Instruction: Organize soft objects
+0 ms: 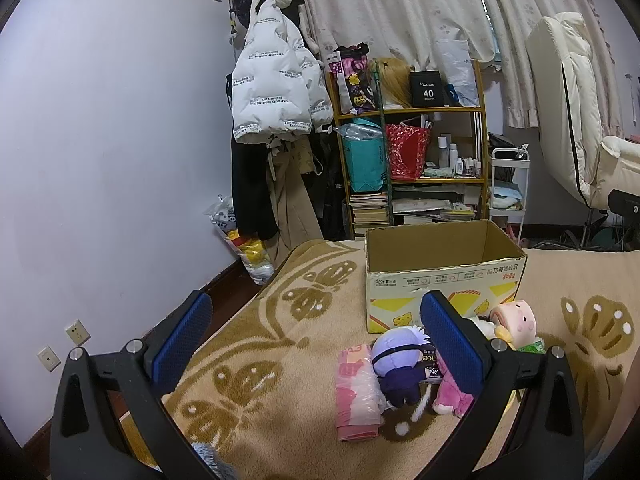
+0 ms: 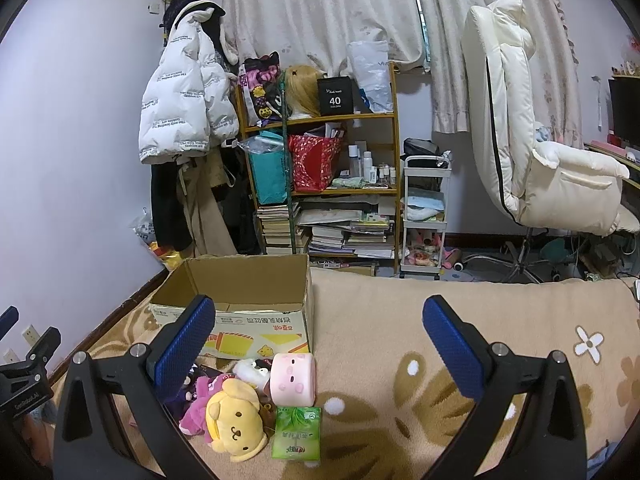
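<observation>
Looking along the left wrist camera, we held our left gripper (image 1: 318,340) above the blanket (image 1: 280,360) with its blue pads spread wide and nothing between them; ahead stood the cardboard box (image 1: 444,280), open at the top, and just in front of it lay the soft things — a purple-haired doll (image 1: 398,364) on its side, touching a pink plastic-wrapped pack (image 1: 356,392) to its left, with a pink plush (image 1: 452,394) partly hidden behind the right finger and a pink cylinder cushion (image 1: 516,318) near the box's corner.

From the right wrist camera, our right gripper (image 2: 318,340) was likewise released, jaws apart and grasping nothing; the box (image 2: 240,300) stood to the left, and before it lay the cushion (image 2: 293,379), a yellow dog plush (image 2: 236,424) face up, and a green tissue pack (image 2: 296,432) just beside the plush — all resting on the blanket (image 2: 400,420).
</observation>
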The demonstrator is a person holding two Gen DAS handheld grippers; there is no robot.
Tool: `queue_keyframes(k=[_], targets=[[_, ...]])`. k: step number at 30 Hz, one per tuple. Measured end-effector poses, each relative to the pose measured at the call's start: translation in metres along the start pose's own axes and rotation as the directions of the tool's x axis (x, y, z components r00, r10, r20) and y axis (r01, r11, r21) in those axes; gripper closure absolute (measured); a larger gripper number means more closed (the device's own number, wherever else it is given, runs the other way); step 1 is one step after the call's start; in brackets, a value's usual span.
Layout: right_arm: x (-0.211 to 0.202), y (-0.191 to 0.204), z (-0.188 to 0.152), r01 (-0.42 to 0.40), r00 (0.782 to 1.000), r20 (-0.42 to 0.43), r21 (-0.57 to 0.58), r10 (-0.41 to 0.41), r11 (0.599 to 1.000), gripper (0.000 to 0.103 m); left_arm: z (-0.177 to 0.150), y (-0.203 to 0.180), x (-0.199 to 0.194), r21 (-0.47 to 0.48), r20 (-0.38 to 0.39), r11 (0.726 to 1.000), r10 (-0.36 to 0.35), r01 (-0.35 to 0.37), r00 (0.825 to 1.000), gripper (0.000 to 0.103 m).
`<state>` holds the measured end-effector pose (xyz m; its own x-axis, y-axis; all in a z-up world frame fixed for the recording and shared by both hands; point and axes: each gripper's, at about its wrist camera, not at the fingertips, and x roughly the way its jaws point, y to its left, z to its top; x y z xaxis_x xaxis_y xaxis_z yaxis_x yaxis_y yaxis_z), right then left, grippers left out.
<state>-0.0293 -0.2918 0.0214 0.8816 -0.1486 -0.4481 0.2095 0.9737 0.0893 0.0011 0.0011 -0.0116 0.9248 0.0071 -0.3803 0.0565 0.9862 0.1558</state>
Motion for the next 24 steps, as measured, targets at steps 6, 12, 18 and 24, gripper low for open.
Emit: queue_keyframes(k=[6, 12, 18, 24], targets=[[0.0004, 0.0002, -0.0004, -0.001, 1.000, 0.000, 0.000, 0.001, 1.000, 0.000, 0.0000, -0.0002, 0.0000, 0.001, 0.001, 1.000, 0.000, 0.000, 1.000, 0.000], [0.0002, -0.0002, -0.0002, -0.001, 1.000, 0.000, 0.002, 0.001, 1.000, 0.000, 0.0000, -0.0004, -0.0001, 0.002, 0.000, 1.000, 0.001, -0.001, 1.000, 0.000], [0.0000, -0.0005, 0.0003, -0.002, 1.000, -0.002, 0.003, 0.002, 1.000, 0.000, -0.0004, 0.0000, 0.0000, 0.001, 0.001, 1.000, 0.001, -0.001, 1.000, 0.000], [0.0028, 0.0018, -0.0035, -0.003, 1.000, -0.001, -0.001, 0.003, 1.000, 0.000, -0.0005, 0.0007, -0.0011, 0.002, -0.001, 1.000, 0.002, -0.002, 1.000, 0.000]])
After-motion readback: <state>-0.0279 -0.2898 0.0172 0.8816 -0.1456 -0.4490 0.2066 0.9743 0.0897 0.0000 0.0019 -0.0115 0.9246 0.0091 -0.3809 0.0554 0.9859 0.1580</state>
